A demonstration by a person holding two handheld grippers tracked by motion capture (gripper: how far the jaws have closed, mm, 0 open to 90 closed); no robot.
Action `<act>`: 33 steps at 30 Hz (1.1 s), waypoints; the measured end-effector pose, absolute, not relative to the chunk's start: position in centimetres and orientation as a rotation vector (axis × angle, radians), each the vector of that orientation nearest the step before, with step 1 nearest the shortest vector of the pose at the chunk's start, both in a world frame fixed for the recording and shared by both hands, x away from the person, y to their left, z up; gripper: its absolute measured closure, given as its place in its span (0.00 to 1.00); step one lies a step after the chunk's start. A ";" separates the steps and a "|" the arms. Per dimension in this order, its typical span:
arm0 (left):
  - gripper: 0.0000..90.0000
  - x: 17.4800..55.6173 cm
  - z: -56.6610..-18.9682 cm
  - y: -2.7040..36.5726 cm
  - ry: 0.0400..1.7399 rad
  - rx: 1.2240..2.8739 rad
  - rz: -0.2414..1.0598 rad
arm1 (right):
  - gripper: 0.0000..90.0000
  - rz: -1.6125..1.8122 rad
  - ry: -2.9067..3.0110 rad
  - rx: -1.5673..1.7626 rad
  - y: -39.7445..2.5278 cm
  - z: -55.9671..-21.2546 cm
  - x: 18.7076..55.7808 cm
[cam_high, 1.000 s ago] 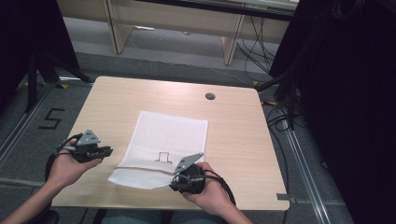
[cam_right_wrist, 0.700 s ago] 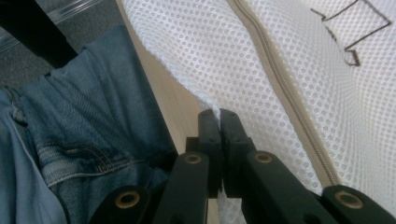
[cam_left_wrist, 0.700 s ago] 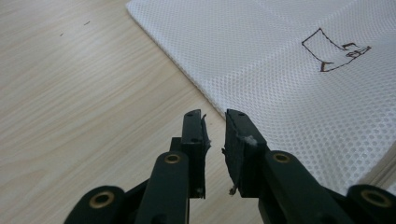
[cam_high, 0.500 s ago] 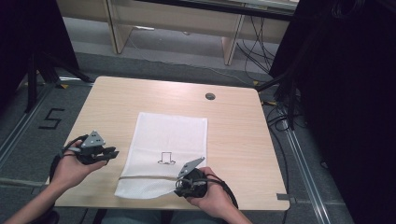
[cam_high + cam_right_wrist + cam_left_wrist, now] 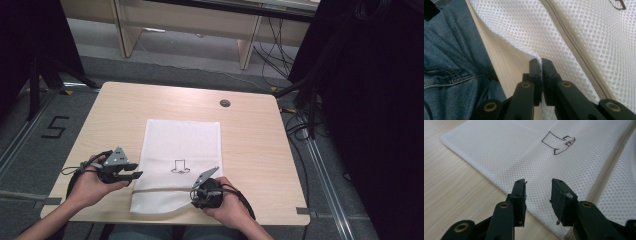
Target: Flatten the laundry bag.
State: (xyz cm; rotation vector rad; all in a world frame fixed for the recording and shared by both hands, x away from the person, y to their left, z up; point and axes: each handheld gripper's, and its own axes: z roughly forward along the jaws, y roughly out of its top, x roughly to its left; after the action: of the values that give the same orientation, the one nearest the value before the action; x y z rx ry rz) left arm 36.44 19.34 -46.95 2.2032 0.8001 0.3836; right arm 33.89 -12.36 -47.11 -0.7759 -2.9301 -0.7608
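Mesh is slipping easily if the right gripper (image 5: 541, 62), pinching the laundry bag (image 5: 182, 145) at the table's (image 5: 250, 135) near edge, tugs while the left gripper (image 5: 538, 187) is hovering with jaws apart.

The high view looks forward and down over the pale wooden table (image 5: 250, 135). Both gripper views sit close above the white mesh zippered bag (image 5: 182, 150), at the table's 6 o'clock edge.
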 end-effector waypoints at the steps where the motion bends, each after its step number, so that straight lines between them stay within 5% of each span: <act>1: 0.69 36.4 -47.1 19.1 0.787 2.211 0.357 | 0.93 -0.762 -2.928 -0.783 -12.4 -47.1 33.9; 7: 0.64 36.1 -47.5 18.1 0.758 2.217 0.308 | 0.75 -0.901 -2.801 -0.932 -13.6 -45.8 33.8; 12: 0.64 36.0 -47.8 17.3 0.744 2.230 0.285 | 0.72 -1.023 -2.781 -1.011 -15.5 -44.2 34.3; 23: 0.74 35.9 -49.1 15.4 0.676 2.331 0.230 | 1.00 -0.809 -2.842 -1.287 -19.2 -46.0 36.7; 33: 0.77 36.2 -50.0 15.4 0.654 2.431 0.217 | 1.00 -0.660 -2.876 -1.253 -18.8 -47.8 36.7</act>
State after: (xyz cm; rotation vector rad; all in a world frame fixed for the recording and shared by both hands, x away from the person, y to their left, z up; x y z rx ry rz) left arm 36.25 15.43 -50.01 2.4306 0.6538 0.2169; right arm 36.74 -18.84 -47.77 -1.2531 -2.8756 -0.6598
